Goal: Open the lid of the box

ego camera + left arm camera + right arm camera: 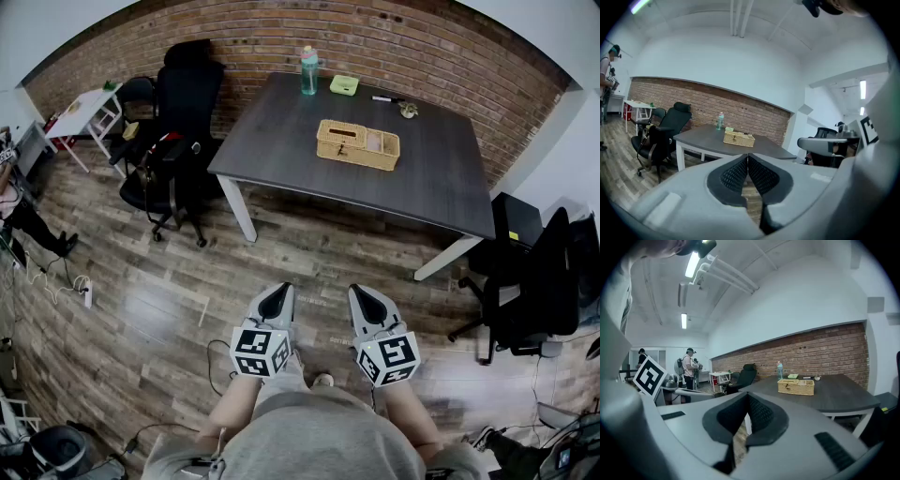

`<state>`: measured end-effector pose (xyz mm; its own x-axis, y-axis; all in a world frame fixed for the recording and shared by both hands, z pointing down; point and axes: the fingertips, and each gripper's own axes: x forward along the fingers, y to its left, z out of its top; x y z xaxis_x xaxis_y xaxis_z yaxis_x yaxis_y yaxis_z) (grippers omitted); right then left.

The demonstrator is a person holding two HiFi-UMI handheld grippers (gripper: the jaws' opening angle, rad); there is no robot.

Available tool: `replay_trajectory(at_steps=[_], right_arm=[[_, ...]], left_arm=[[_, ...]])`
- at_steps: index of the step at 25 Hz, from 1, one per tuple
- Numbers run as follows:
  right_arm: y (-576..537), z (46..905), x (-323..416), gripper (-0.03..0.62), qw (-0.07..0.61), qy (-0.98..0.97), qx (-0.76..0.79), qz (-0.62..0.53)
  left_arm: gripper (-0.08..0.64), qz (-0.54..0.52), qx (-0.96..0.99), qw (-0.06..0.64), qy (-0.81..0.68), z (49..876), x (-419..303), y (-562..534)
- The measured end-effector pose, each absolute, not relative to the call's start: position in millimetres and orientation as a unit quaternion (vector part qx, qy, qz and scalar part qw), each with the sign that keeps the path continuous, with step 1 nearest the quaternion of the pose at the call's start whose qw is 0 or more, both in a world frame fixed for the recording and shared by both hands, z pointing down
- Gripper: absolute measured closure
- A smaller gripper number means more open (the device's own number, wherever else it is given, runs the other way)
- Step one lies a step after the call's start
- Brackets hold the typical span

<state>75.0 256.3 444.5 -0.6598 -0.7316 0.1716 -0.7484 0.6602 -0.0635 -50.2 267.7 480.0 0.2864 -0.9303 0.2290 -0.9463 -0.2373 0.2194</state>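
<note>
Step 1, approach: left gripper (275, 300), right gripper (367, 302), jaws pressed together and empty, well short of the box (357, 143); next, likely reaching its lid (341, 133).

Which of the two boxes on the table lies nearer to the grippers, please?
The larger woven box; the small green box sits farther back, beside the bottle.

No readable text, numbers or brands, only coded square markers (260, 349)

Grey shirt (314, 441), pale grey hardware
The left gripper (277, 292) and right gripper (362, 294) had smooth pale shells, black textured jaws and black-and-white marker cubes (260, 350).
</note>
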Motion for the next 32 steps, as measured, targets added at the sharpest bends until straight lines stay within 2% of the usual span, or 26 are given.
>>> replay_trajectory(at_steps=[8,32], right_arm=[[303.0,427.1,121.4,0.591,0.035,-0.909,0.409,0.07],[295.4,421.6,81.7,0.591,0.013,-0.888,0.452,0.079]], left_arm=[[0.541,0.034,0.805,0.135,-0.577,458.8,7.0,312.3],[0.541,0.044,0.843,0.106,-0.526,442.9,-25.3,291.3]])
